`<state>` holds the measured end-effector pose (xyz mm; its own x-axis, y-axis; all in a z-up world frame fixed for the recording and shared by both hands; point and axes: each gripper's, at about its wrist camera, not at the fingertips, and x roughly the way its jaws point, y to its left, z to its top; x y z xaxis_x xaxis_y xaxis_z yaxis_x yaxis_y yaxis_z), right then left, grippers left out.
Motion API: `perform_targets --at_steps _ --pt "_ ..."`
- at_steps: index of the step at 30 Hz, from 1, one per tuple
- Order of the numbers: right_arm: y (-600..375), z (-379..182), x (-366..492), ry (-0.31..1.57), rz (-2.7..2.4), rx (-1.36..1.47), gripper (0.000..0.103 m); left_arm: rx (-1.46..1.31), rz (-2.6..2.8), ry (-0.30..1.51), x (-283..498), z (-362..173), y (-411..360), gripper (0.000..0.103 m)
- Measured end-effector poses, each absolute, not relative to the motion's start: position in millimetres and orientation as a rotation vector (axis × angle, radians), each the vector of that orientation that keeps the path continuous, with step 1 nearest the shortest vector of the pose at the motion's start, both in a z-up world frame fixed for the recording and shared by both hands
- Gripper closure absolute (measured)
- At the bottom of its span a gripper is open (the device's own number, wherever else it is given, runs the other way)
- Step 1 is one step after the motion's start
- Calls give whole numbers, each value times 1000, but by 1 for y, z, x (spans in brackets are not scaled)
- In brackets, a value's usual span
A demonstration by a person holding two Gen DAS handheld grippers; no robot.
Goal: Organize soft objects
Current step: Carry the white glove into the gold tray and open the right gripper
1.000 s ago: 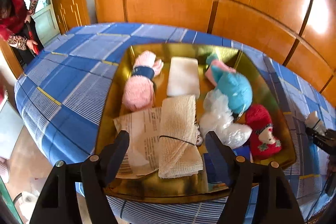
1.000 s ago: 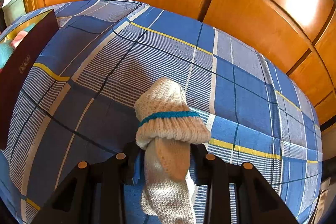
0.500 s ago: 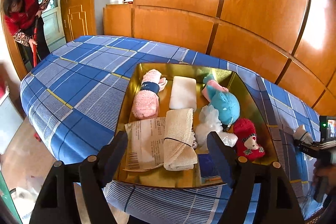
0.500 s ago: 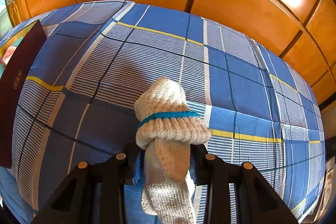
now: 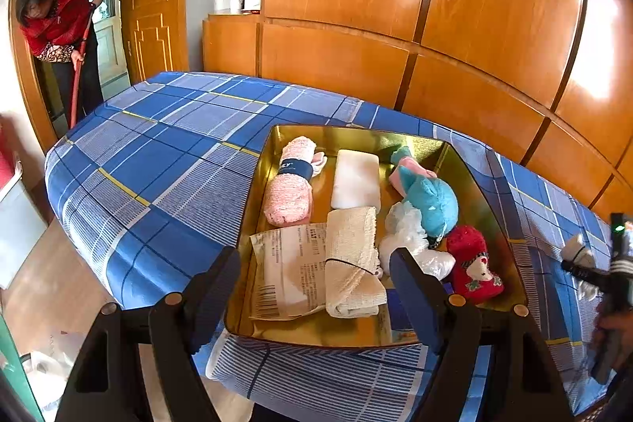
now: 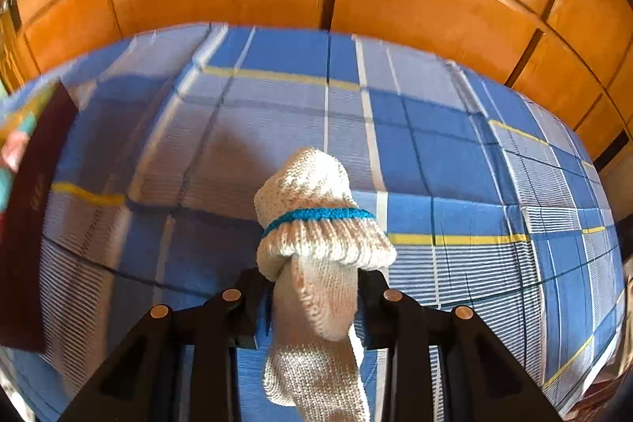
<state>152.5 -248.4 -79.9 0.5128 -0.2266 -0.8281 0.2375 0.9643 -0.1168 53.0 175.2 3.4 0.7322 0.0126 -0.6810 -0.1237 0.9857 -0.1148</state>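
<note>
the right claw is clenched on a cream knitted glove, its jaws having just closed a little further on the knit between them; the glove hangs over the blue plaid bed, off to the right of the gold tray, not yet in it; the left claw is released, jaws wide with nothing between them, hovering at the tray's near edge.

the step in hand looks like carrying the glove to the tray; to do it well, keep the pinch firm on the folded middle, since loose knit slips and the dangling part can catch the tray's wall; lift clear of the rim before lowering; the free patch seems to be the near right floor of the tray, beside the red plush; the left claw could steady the tray.

the glove is bunched, with a teal band around a ribbed cuff that flares like a mushroom cap, and a limp part hanging below the jaws; it would sag and fold when set down.
</note>
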Motion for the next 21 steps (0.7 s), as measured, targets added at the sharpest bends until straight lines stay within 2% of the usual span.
perform_targets --at_steps 5,11,16,21 --pt "-208 -40 146 895 -113 79 72 -157 95 753 52 1 180 22" --pt "-97 -13 154 850 196 28 72 -165 163 763 48 -3 193 17" --pt "-1 -16 181 855 367 -36 72 -182 216 759 47 -4 205 10" --pt "53 -46 212 932 384 -101 71 -179 218 765 49 -2 206 4"
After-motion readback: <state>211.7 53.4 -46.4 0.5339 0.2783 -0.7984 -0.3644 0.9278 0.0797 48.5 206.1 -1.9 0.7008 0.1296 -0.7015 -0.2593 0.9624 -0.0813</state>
